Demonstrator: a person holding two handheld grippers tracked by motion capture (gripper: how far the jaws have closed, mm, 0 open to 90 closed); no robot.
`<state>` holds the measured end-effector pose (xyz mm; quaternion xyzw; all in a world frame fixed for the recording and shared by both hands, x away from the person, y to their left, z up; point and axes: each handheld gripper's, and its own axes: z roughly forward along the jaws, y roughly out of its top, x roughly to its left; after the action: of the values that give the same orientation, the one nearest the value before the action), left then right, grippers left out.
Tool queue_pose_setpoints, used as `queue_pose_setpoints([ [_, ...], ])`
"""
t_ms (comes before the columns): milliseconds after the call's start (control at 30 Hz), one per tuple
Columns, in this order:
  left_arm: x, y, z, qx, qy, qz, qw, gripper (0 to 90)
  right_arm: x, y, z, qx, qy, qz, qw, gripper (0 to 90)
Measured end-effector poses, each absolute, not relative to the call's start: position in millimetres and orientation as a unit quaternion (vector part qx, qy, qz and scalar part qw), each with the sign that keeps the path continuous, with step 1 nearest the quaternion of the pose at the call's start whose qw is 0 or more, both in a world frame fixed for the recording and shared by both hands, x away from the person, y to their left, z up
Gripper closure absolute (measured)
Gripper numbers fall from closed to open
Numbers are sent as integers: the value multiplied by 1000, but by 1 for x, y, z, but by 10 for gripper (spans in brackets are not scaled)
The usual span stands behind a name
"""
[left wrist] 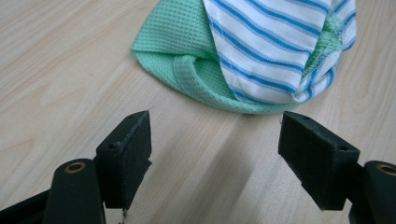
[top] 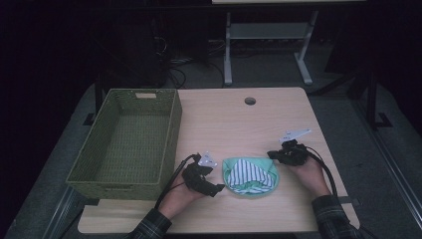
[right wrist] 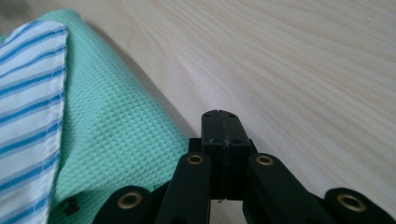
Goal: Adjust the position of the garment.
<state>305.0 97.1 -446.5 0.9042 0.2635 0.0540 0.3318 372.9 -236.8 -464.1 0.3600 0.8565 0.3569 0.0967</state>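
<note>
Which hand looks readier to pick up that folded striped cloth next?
Probably the left: the left gripper has its jaws open and aimed at the folded cloth just ahead. The right gripper is shut, beside the cloth's edge.

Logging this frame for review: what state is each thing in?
Left gripper: open, nothing between its jaws, just short of the cloth.
Right gripper: shut, empty, beside the cloth's edge.
Green and striped cloth: folded into a bundle, lying on the table.
Wicker basket: upright, empty.
</note>
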Motion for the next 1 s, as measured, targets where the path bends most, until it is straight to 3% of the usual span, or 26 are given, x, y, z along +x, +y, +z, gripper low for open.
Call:
queue_pose_setpoints([
  [1000, 303, 96, -444, 907, 253, 59, 332, 251, 297, -254, -466, 338, 863, 371, 58, 895],
])
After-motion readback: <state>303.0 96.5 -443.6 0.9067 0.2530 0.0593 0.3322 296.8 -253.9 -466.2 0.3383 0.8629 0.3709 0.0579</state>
